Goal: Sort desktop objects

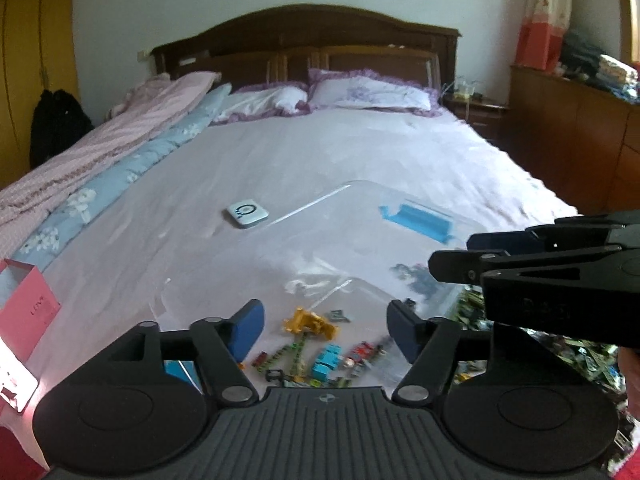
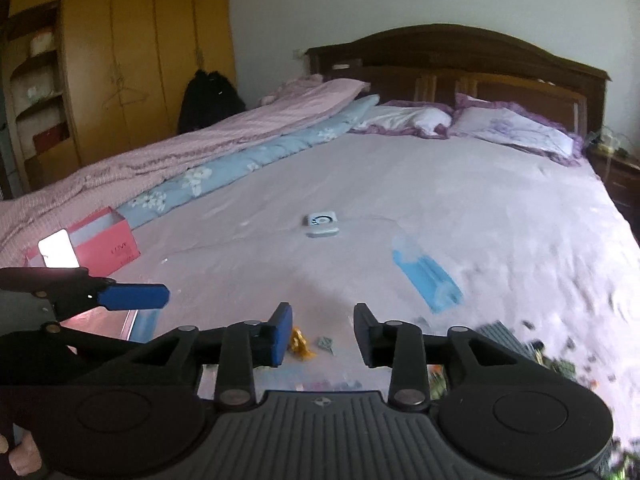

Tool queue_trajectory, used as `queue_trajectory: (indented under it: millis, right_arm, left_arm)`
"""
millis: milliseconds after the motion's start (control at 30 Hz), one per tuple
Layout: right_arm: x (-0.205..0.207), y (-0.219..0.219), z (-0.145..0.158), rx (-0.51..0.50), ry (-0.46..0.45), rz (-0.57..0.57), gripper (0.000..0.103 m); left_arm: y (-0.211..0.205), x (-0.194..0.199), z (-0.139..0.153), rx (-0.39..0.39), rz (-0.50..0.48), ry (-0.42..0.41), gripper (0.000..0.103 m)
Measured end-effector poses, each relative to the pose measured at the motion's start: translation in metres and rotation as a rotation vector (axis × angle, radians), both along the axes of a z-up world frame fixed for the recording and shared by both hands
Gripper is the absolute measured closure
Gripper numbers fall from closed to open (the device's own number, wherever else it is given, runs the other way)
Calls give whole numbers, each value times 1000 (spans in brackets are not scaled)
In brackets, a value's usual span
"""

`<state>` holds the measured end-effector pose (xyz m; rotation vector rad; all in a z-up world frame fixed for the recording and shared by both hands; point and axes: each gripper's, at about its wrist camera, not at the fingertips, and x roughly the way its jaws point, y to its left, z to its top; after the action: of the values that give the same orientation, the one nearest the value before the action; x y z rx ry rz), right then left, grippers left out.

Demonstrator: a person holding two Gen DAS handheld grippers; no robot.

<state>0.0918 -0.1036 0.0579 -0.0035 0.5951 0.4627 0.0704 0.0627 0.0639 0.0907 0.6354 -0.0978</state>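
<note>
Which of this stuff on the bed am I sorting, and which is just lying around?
Job:
yellow toy
cyan block
small bricks
clear box
brick pile

Lying about:
white gadget
pink box
pillows
quilts

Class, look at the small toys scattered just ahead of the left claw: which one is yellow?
The yellow toy, a digger-like piece lying farthest from the claw in the pile. The blue block and red piece lie nearer the camera.

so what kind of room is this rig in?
A home bedroom, not a desk: the work surface is a bed with a wooden headboard, pillows, and a yellow wardrobe alongside.
</note>
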Motion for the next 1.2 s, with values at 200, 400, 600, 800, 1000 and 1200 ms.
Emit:
queue_trajectory:
  millis: [200, 400, 600, 800, 1000, 1200]
  right_arm:
    - [-46, -42, -23, 38, 52, -82, 59]
    - [-93, -73, -74, 12, 170, -150, 59]
    - [-130, -87, -111, -12, 268, -156, 59]
    - [-135, -79, -126, -64, 303, -123, 66]
    - [-134, -83, -131, -94, 301, -137, 67]
    - [-128, -86, -139, -95, 306, -134, 67]
  left_arm:
    - [-23, -45, -11, 17, -31, -16, 16]
    - [-42, -73, -48, 9, -64, 105, 16]
    - [-52, -88, -84, 15, -86, 196, 16]
    - [-75, -87, -111, 74, -188, 238, 45]
    - [-89, -82, -124, 74, -246, 289, 48]
    - [-89, -75, -134, 72, -240, 318, 49]
